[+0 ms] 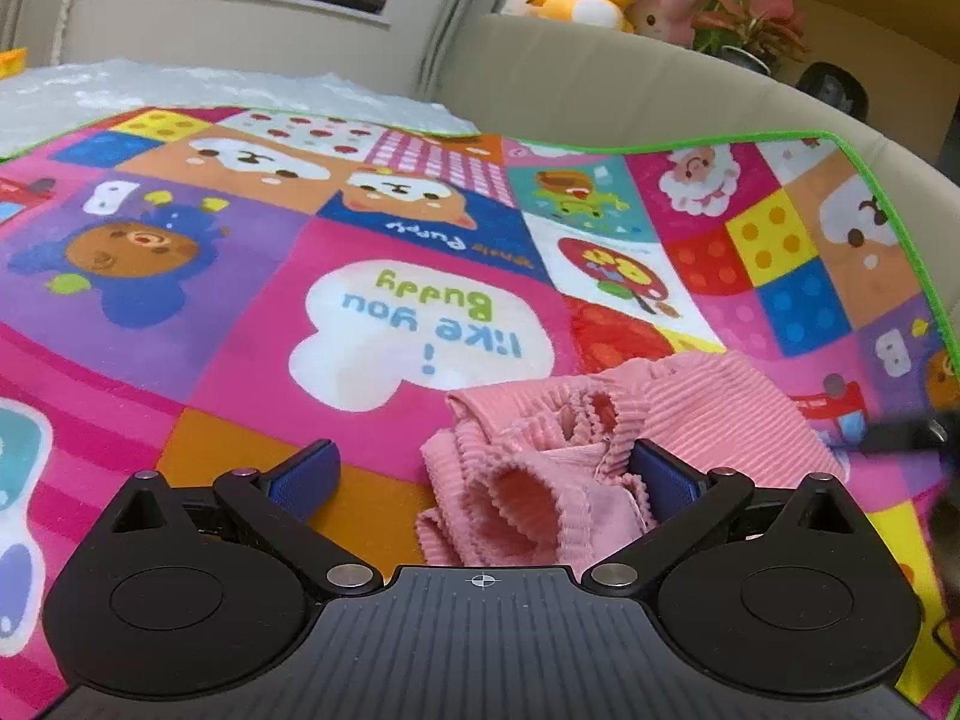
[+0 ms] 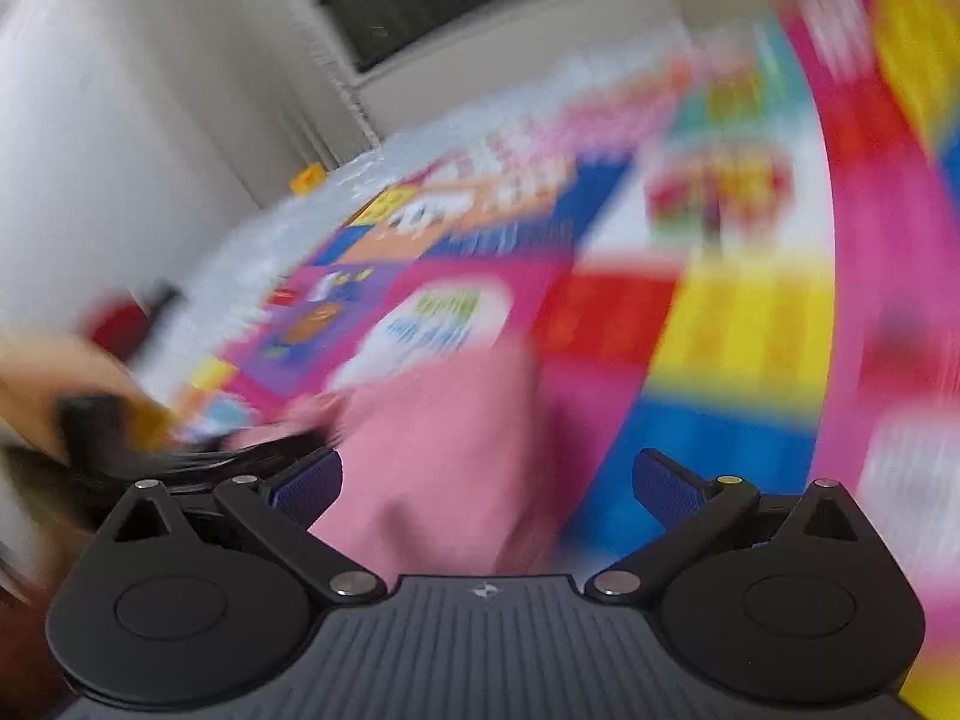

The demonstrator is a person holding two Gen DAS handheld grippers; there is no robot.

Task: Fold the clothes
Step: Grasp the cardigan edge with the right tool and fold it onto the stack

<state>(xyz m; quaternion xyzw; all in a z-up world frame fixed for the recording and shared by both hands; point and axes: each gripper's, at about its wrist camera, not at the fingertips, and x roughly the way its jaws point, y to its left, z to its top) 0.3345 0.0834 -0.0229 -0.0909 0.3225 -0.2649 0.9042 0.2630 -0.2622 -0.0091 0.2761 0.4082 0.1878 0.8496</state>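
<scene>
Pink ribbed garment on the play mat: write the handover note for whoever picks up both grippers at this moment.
Left gripper: open, holding nothing; its right finger is at the edge of the pink ribbed garment.
Right gripper: open, holding nothing; its view is motion-blurred, with pink cloth between the fingers.
The garment lies crumpled on the cartoon play mat, cuffs bunched towards the left gripper.
Done: no fold visible.
Left: spread it flat, then fold it.
</scene>
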